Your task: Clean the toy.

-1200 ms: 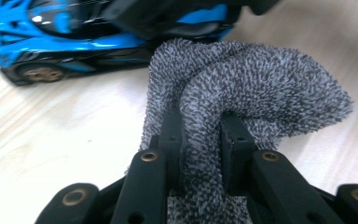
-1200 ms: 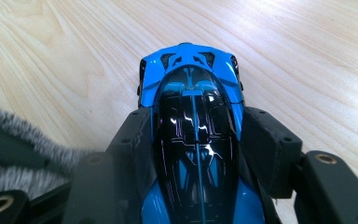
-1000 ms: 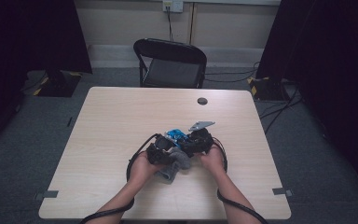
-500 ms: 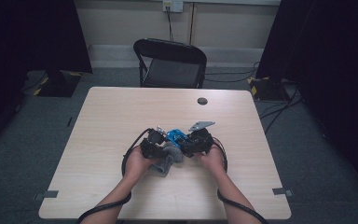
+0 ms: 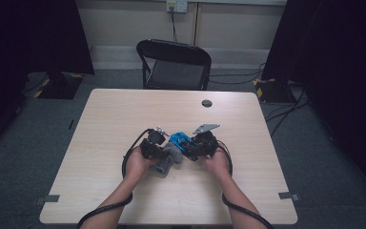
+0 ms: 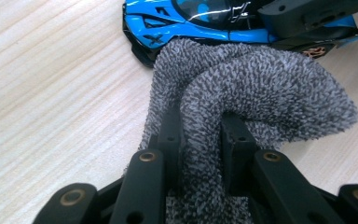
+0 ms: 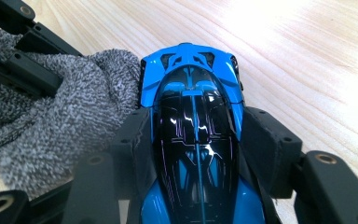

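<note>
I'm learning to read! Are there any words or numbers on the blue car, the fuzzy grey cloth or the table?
None: no words or numbers can be read anywhere.
Blue toy car: only shiny lines and vents, no writing.
Grey cloth: plain, no label showing.
Table: bare wood grain.
Wall socket: too small to tell if anything is printed.

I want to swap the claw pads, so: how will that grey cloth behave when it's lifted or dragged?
The grey cloth is probably floppy: it bunches and folds over where the left claw pinches it. Its nubby, looped surface suggests it grips rather than slips. It looks light, and will likely drape and trail against the blue toy car rather than hold shape.
</note>
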A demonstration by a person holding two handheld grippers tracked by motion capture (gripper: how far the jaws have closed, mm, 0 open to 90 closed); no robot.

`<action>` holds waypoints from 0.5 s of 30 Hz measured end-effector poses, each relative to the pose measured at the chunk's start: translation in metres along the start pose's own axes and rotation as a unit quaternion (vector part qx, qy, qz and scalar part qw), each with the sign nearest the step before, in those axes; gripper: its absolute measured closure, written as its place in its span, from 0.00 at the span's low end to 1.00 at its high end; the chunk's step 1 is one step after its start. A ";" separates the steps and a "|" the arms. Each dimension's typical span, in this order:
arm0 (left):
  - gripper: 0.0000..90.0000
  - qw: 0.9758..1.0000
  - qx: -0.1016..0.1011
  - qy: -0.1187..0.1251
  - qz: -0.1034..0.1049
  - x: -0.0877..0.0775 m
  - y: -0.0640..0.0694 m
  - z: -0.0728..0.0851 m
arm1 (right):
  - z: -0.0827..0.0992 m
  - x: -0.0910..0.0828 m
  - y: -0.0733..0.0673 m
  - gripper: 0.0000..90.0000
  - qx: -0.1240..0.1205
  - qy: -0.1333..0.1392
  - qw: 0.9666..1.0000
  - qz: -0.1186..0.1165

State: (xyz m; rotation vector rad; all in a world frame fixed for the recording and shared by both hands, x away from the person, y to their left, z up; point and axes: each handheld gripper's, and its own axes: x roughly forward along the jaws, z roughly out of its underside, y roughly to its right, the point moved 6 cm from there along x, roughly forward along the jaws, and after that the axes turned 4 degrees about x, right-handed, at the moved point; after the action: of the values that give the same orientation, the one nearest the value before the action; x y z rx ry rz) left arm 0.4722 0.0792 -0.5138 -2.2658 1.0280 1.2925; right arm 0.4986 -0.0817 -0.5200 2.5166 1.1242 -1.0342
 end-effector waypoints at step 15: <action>0.81 1.000 -0.019 0.004 -0.001 -0.003 -0.012 0.004 | 0.000 0.000 0.000 0.49 0.001 0.002 1.000 -0.001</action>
State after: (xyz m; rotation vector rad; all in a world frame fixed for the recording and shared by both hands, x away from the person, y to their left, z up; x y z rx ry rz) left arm 0.4777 0.0905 -0.5141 -2.3005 1.0115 1.3150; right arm 0.4984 -0.0819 -0.5201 2.5206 1.1267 -1.0309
